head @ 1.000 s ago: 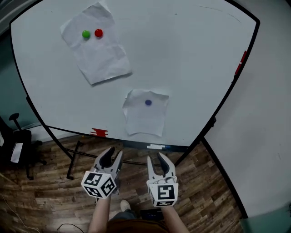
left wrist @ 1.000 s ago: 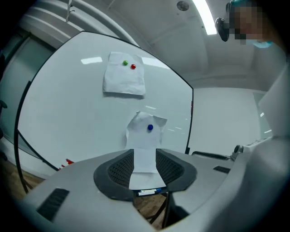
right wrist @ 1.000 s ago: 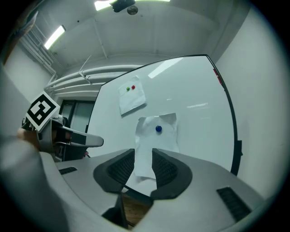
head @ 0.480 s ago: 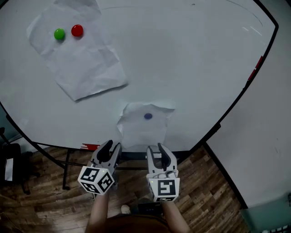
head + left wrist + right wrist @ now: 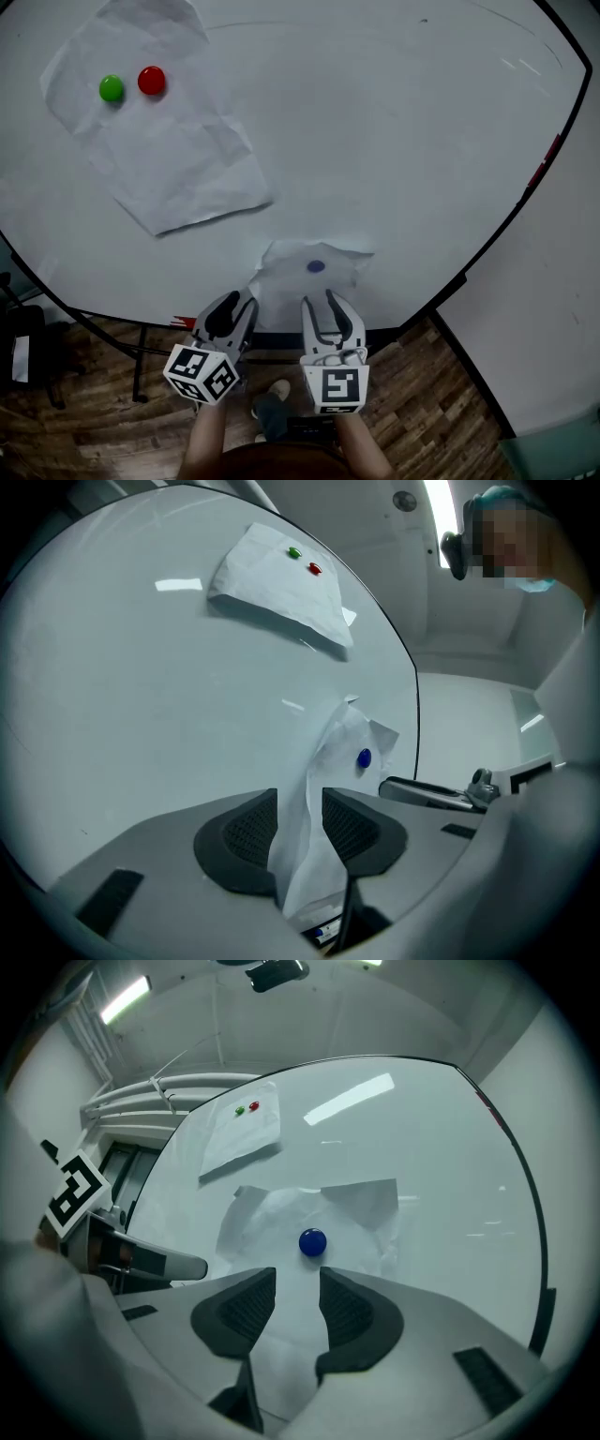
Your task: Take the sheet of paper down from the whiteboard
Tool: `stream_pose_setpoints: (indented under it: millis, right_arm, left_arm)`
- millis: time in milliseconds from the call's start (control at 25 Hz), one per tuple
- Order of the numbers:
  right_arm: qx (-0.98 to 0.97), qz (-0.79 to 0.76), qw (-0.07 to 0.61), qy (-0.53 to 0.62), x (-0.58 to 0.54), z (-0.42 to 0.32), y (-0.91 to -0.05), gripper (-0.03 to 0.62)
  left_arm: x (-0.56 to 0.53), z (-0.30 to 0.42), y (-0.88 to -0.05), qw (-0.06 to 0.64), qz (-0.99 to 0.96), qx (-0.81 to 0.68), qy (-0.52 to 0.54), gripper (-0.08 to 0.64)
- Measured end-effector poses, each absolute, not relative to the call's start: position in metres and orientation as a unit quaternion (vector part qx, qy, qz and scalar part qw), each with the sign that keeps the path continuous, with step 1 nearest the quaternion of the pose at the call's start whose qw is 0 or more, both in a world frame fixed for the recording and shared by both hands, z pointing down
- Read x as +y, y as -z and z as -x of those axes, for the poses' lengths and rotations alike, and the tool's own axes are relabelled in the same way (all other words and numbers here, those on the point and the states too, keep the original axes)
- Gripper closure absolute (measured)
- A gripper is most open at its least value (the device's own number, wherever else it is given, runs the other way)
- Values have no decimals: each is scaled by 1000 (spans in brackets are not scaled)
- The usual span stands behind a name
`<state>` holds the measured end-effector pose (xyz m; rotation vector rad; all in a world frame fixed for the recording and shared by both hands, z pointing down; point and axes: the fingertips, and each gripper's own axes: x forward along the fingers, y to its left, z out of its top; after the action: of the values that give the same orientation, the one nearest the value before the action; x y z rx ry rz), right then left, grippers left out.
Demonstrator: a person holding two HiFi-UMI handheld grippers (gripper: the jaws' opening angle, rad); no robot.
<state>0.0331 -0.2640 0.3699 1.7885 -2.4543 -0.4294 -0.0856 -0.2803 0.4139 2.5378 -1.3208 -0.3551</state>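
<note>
A small crumpled white sheet [image 5: 323, 286] hangs low on the whiteboard [image 5: 375, 141], pinned by a blue magnet [image 5: 316, 267]. My left gripper [image 5: 230, 314] is at the sheet's lower left corner. In the left gripper view that gripper [image 5: 300, 822] stands open, and the sheet's curled edge [image 5: 309, 808] runs between its pads. My right gripper [image 5: 325, 314] is at the sheet's bottom edge. In the right gripper view its jaws [image 5: 298, 1293] are opening just below the blue magnet [image 5: 312, 1242], with the flat sheet [image 5: 272, 1213] showing through the gap, nothing pinched.
A larger crumpled sheet [image 5: 159, 141] hangs at the board's upper left under a green magnet [image 5: 112, 89] and a red magnet [image 5: 151, 81]. The board's dark frame [image 5: 487, 248] runs down the right. Below are stand legs, a wooden floor [image 5: 422, 412] and a shoe [image 5: 274, 398].
Both grippers have moved forward to the whiteboard, from well below it up to the small sheet's bottom edge. The board fills more of the head view.
</note>
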Motion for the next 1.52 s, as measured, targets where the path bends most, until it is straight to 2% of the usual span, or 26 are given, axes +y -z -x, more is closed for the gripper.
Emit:
stream_pose_setpoints:
  millis: [360,800,1040,1160,1520]
  right_arm:
    - [-790,-589,36,168,-284,-34,-357,434]
    - [-787,-581,1,210,-298,-25,-334,437]
    - [-767,-589,35,252,-298,-25,-333,465]
    - [-760,-592,48,263,-297,-26,-332,458]
    - [-764,-592,41,255,-296,-26,-330,457]
  left_arm:
    - [-291,75,-412,131,-881,-437,127,411]
    - [-301,64,-406,118,-885,-434,124,423]
    - [-304,67,-405,104,-881,-446,118,481]
    - [-301,64,-402,98,-884,-443,117,527]
    - [-299,64,-400,126,-888,-420,136,535]
